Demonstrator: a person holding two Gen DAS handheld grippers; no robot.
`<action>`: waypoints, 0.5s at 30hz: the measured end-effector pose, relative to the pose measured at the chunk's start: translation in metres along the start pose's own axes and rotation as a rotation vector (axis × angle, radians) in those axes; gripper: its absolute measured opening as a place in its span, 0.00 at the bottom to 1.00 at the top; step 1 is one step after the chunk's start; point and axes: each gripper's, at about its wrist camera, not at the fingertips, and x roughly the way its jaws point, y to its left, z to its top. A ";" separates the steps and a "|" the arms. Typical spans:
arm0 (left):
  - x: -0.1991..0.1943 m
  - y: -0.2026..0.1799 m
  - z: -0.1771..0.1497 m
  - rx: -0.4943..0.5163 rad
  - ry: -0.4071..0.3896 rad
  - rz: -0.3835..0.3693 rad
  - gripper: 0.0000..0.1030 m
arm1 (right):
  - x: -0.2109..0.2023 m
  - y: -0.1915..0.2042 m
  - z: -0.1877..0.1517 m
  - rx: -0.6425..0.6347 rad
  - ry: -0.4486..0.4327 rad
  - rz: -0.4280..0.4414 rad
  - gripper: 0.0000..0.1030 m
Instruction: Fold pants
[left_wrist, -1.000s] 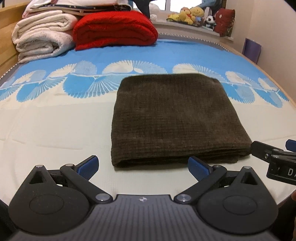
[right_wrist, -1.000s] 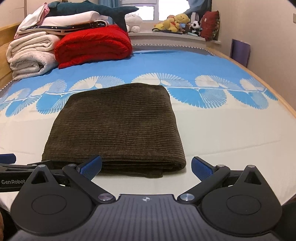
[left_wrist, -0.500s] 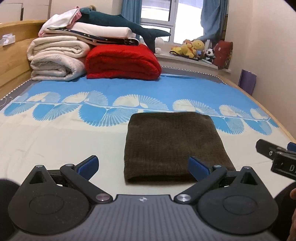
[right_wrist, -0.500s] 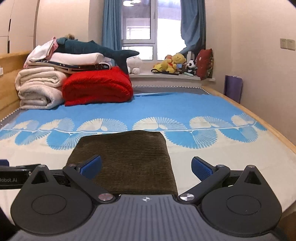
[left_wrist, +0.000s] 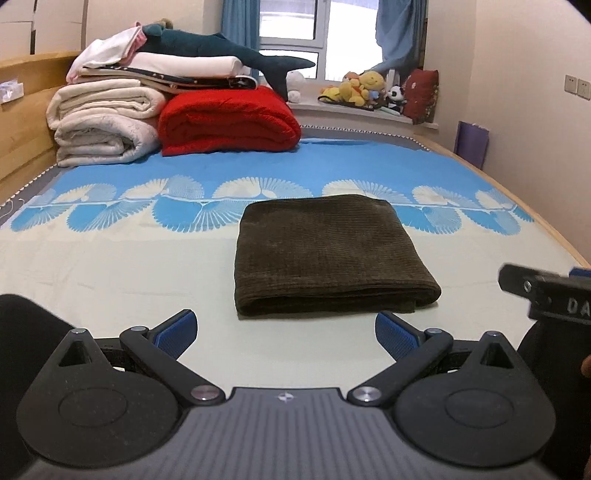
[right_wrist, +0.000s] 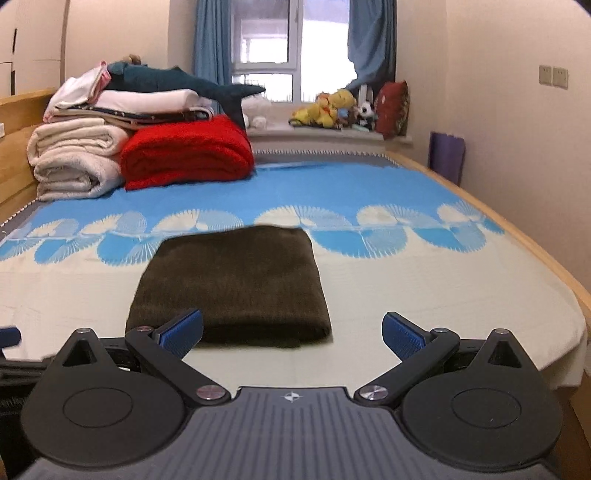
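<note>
The dark brown corduroy pants (left_wrist: 328, 254) lie as a squared, layered bundle near the bed's (left_wrist: 110, 266) front edge, apparently finished (the right view is blurred). Left hand-held gripper (left_wrist: 286, 328) and right hand-held gripper (right_wrist: 291, 330) hover released, empty, clear of the fabric.

A bed (left_wrist: 110, 266) with a cream and blue fan-patterned sheet carries the folded dark brown pants (left_wrist: 325, 254), lying flat near its near edge. At the far left lie rolled cream quilts (left_wrist: 103, 125), with a folded red blanket (left_wrist: 229, 122) just beside them on the right
</note>
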 end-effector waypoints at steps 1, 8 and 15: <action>0.003 0.002 0.002 -0.006 0.001 0.002 1.00 | -0.001 -0.001 -0.002 0.005 0.003 -0.002 0.99; 0.018 0.010 0.003 -0.023 0.042 0.010 1.00 | 0.009 0.002 -0.006 -0.002 0.043 0.002 0.99; 0.018 0.012 0.003 -0.017 0.034 0.014 1.00 | 0.007 0.010 -0.005 -0.037 0.034 0.018 0.99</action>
